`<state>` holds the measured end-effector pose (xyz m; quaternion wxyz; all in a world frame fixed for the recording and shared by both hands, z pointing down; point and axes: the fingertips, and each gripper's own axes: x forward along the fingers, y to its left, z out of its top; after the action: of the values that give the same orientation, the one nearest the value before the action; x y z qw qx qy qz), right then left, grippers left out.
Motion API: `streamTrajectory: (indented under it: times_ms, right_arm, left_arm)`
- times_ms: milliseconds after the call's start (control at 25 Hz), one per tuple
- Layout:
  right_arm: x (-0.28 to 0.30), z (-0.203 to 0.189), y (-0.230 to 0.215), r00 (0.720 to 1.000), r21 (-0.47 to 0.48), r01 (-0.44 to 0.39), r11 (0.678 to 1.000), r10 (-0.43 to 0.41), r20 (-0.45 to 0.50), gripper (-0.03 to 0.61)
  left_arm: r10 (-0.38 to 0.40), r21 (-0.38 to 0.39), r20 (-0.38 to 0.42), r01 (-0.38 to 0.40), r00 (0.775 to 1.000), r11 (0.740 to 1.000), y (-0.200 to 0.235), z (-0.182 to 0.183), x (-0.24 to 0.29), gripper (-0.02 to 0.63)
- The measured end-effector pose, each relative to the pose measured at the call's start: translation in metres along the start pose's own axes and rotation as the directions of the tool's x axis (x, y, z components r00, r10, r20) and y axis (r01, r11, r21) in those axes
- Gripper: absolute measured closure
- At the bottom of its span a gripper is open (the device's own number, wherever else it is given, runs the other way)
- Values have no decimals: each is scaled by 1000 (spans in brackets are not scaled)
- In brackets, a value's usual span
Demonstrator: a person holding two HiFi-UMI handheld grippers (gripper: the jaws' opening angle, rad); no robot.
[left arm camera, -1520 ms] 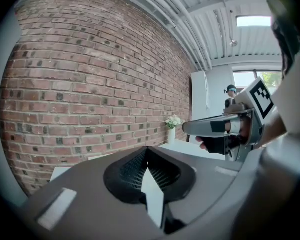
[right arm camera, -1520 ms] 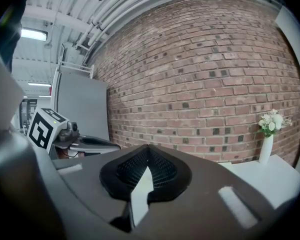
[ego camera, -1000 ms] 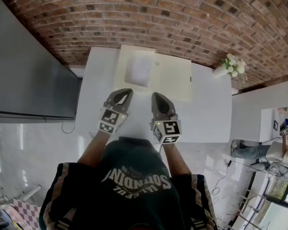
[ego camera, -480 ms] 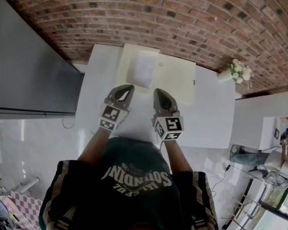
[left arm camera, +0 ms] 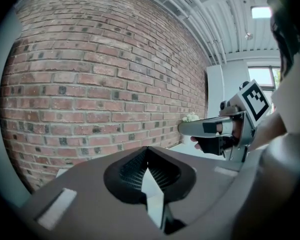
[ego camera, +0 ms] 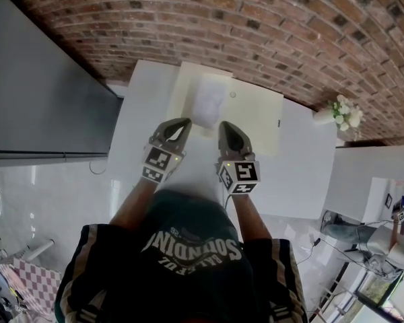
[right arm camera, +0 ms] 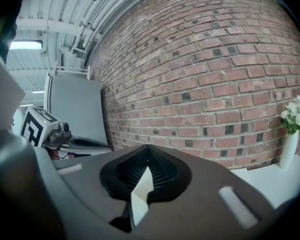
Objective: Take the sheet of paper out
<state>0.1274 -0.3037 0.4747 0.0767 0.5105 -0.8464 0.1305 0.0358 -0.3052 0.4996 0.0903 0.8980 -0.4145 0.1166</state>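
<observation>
A cream folder [ego camera: 252, 120] lies flat at the far side of the white table [ego camera: 303, 173], against the brick wall. A white sheet of paper [ego camera: 209, 103] shows on its left half. My left gripper [ego camera: 179, 124] hovers just short of the folder's near edge, jaws shut and empty. My right gripper [ego camera: 227, 128] is beside it over the folder's near edge, also shut and empty. In the left gripper view the shut left gripper [left arm camera: 147, 150] hides the folder, and the right gripper [left arm camera: 210, 128] shows at the right. In the right gripper view the right gripper [right arm camera: 149, 149] is shut.
A tall grey cabinet [ego camera: 40, 93] stands left of the table. A white vase of flowers [ego camera: 340, 112] sits at the table's far right corner, and the vase [right arm camera: 291, 131] also shows in the right gripper view. The brick wall [ego camera: 256, 25] closes off the far side.
Both grippers have moved forward toward the folder, staying side by side and shut. The right one now reaches over the folder's near edge.
</observation>
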Motion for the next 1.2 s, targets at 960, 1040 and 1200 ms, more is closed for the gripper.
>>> streamTrajectory:
  times_ms: [960, 1040, 1200]
  right_arm:
    - [109, -94, -60, 947, 87, -45, 995, 70, -314, 532]
    - [115, -102, -59, 940, 96, -49, 994, 78, -331, 531]
    - [125, -110, -62, 933, 90, -45, 995, 74, -351, 524]
  left_arm:
    - [32, -55, -123, -40, 992, 998, 29, -40, 41, 603]
    - [39, -64, -133, -48, 990, 997, 32, -45, 40, 603]
    - [52, -79, -146, -64, 988, 995, 35, -52, 38, 603]
